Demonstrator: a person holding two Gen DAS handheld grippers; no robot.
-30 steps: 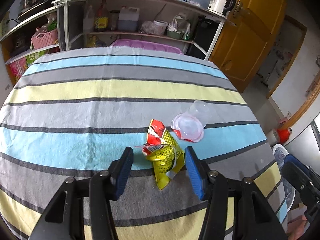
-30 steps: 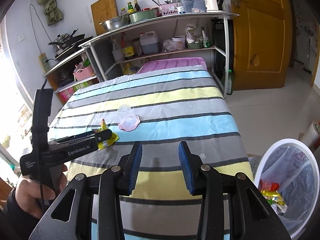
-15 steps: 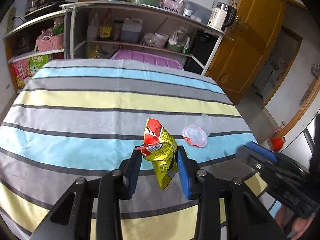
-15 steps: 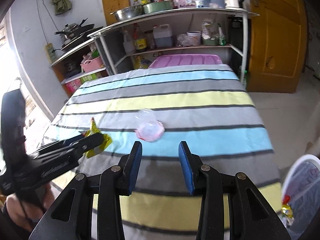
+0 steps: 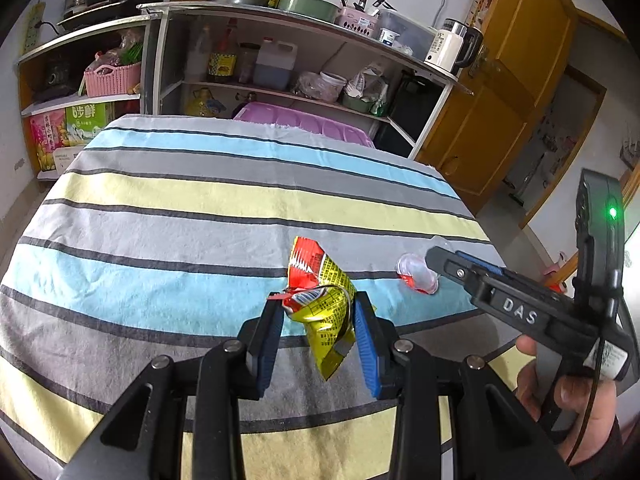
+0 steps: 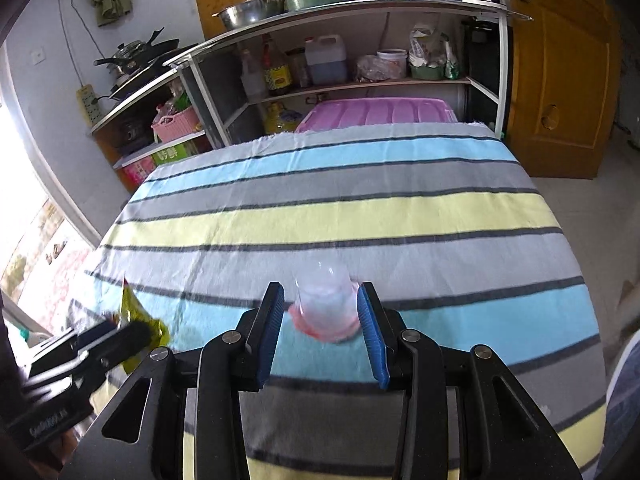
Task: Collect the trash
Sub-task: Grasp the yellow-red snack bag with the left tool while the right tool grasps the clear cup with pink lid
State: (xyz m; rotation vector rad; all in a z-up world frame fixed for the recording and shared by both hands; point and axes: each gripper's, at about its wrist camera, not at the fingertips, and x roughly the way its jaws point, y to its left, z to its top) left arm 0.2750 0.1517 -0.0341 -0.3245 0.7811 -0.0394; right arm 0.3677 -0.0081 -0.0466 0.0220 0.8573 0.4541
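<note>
A crumpled yellow-and-red snack wrapper (image 5: 316, 264) hangs just above the striped tablecloth (image 5: 160, 216), with my left gripper (image 5: 318, 303) shut on its middle. In the right wrist view, the same wrapper (image 6: 136, 308) and the left gripper (image 6: 132, 328) show blurred at the lower left. A clear plastic cup (image 6: 326, 300) with a pink-red rim lies on its side on a blue stripe. My right gripper (image 6: 320, 294) is open and straddles it, pads close beside its rim. In the left wrist view, the right gripper (image 5: 440, 260) reaches the cup (image 5: 416, 278) from the right.
A shelf unit (image 5: 280, 80) with bottles, pots and a pink basket stands behind the table, and a pink plastic lid (image 5: 304, 124) is at its far edge. An orange door (image 5: 500, 100) is at the right. A hand (image 5: 568, 392) holds the right gripper. The bin's blurred rim (image 6: 624, 400) shows at the right.
My left jaws closed on the wrapper and raised it off the cloth. The right gripper swung away from the bin and came forward until the cup sat between its fingers.
</note>
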